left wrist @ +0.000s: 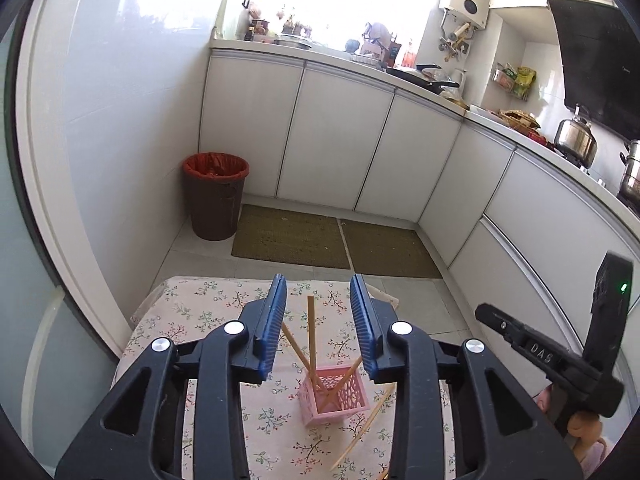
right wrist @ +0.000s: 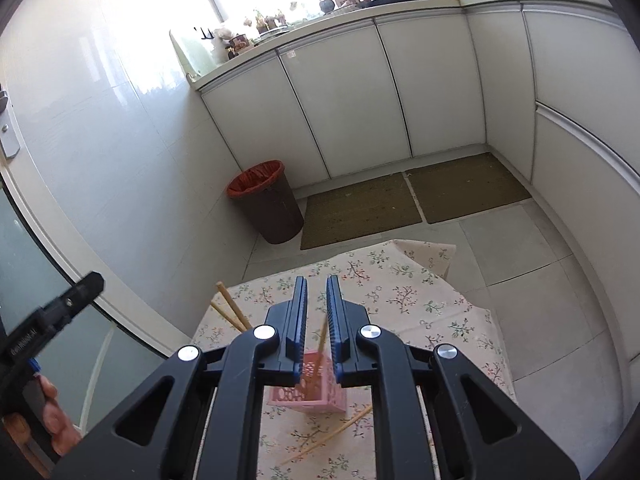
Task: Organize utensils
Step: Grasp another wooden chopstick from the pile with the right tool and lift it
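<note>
Just beyond the left gripper (left wrist: 318, 320), whose jaws stood apart and empty, three chopsticks (left wrist: 311, 330) already leaned in the pink basket (left wrist: 334, 394), while two more (left wrist: 366, 426) lay on the tabletop (left wrist: 192, 308) beneath the nearly closed, empty right gripper (right wrist: 317, 320).

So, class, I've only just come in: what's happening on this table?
A person with a gripper in each hand is sorting chopsticks into a pink basket on the flowered tablecloth. Three chopsticks already stand in it, and loose chopsticks lie beside it on the cloth. The left gripper is open above the basket, holding nothing; the right gripper is nearly shut and empty.
</note>
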`<state>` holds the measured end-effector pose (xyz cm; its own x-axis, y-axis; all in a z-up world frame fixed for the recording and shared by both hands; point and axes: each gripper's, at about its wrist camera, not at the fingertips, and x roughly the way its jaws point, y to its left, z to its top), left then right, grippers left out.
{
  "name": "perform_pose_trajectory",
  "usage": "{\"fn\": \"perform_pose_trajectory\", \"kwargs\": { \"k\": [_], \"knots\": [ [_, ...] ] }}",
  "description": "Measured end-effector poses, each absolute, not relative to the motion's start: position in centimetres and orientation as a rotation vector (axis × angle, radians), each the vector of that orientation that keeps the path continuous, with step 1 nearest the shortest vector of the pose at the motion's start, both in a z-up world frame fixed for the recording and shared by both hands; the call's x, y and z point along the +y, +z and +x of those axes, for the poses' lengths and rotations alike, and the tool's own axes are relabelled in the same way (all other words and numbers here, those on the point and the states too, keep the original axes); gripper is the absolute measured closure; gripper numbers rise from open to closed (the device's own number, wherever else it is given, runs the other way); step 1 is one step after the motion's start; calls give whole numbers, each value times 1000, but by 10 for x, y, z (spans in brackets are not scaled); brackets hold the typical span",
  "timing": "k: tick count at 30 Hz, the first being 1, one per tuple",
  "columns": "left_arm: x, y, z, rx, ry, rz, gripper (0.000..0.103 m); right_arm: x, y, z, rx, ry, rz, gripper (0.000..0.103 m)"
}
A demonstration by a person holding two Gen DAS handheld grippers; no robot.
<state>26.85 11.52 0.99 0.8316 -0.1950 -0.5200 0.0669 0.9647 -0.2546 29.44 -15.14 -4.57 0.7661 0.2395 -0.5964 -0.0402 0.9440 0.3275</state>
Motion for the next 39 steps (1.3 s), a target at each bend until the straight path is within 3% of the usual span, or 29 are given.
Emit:
{"fn": "perform_pose_trajectory", "kwargs": {
  "k": [2, 4, 5, 9, 14, 17, 20, 26, 27, 30, 34, 39],
  "knots": [
    [121, 11, 267, 573, -139, -249, 64, -158, -59, 295, 722, 154, 288, 78],
    [125, 11, 266, 572, -132, -268, 55, -178, -89, 291, 801, 134, 386, 42],
    [126, 10, 266, 575, -130, -275, 54, -191, -114, 292, 876, 98, 491, 37],
    [123, 5, 269, 607, -141, -293, 54, -220, -208, 315, 1168, -45, 836, 35],
    [117, 6, 265, 591, -142, -264, 41, -216, -250, 359, 1243, -289, 769, 35],
    [120, 3, 268, 595, -144, -260, 40, -206, -272, 380, 1286, -311, 767, 38],
    [125, 0, 272, 607, -146, -268, 40, -186, -285, 400, 1326, -310, 700, 47],
    [137, -8, 277, 627, -125, -280, 39, -147, -298, 412, 1347, -362, 390, 77],
    [139, -10, 278, 634, -123, -289, 39, -145, -298, 411, 1343, -363, 371, 86],
    [141, -10, 279, 650, -129, -305, 39, -156, -300, 405, 1338, -329, 434, 95],
    [137, -3, 273, 634, -133, -288, 39, -184, -288, 379, 1238, -232, 626, 95],
    [134, 4, 260, 617, -141, -300, 39, -180, -227, 334, 1051, -150, 538, 95]
  ]
}}
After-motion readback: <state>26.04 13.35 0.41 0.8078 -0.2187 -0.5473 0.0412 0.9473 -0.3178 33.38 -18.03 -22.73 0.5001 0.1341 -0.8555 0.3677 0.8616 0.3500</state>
